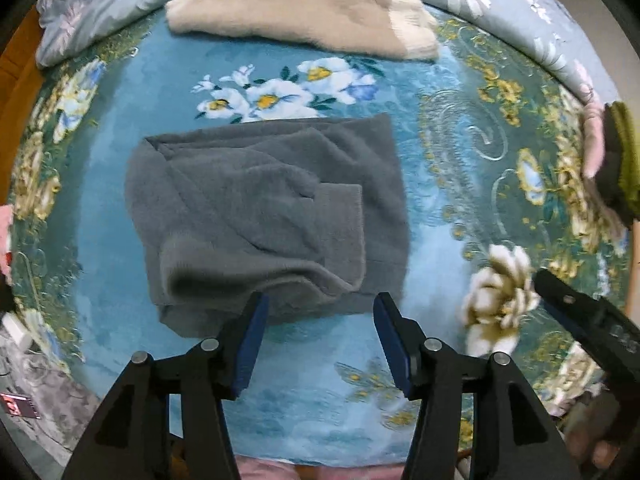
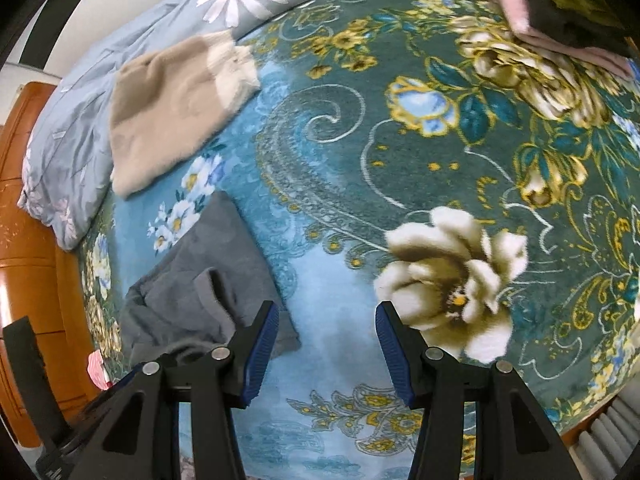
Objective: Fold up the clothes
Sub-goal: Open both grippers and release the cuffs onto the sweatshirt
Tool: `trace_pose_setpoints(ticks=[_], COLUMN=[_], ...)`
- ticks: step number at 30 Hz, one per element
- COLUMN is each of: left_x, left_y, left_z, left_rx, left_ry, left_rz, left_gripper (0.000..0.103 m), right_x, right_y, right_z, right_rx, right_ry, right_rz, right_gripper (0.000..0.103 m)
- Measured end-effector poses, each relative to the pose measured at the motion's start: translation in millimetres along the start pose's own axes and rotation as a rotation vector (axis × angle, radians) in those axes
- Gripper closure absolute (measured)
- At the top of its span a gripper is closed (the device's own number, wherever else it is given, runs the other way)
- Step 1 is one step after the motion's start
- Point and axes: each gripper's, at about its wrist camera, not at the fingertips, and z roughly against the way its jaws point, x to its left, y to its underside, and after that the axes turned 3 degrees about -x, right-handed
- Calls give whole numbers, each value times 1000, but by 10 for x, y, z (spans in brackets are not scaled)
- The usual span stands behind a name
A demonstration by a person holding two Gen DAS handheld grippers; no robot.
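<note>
A grey sweater (image 1: 260, 216) lies folded into a rough rectangle on the blue floral blanket (image 1: 460, 140), a sleeve cuff lying across its top. My left gripper (image 1: 320, 312) is open and empty, its fingertips just above the sweater's near edge. My right gripper (image 2: 326, 320) is open and empty over bare blanket, to the right of the grey sweater (image 2: 200, 292). The right gripper also shows in the left wrist view (image 1: 580, 312) at the right edge. A folded beige garment (image 1: 304, 8) lies beyond the sweater; it also shows in the right wrist view (image 2: 172, 108).
A stack of folded clothes in pink, dark and olive (image 2: 560, 4) sits at the blanket's right side, also visible in the left wrist view (image 1: 608, 160). A grey floral pillow (image 2: 68, 152) lies at the head of the bed by the wooden headboard (image 2: 24, 240).
</note>
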Motion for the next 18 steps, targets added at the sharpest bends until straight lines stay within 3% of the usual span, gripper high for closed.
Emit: trace_pose_setpoints(ticks=[4,7,13,18], left_x=[305,790,1963,2378], left_y=[86,166,422,579], left_z=[266,461,409,264], left_rx=[-55,-112,-98,-68], left_ry=[104,133,108,98], left_rz=[76,194,562,693], left_gripper=[47,47,46,46], right_x=[188,386,1087,1765], right_y=[-21,-48,52,312], right_z=[-83,-180,-476,-661], right_rx=[18,46,128,189], right_ry=[-23,-58,-144,-198], right_rz=[46,94,294,493], right_gripper=[49,49,43,37])
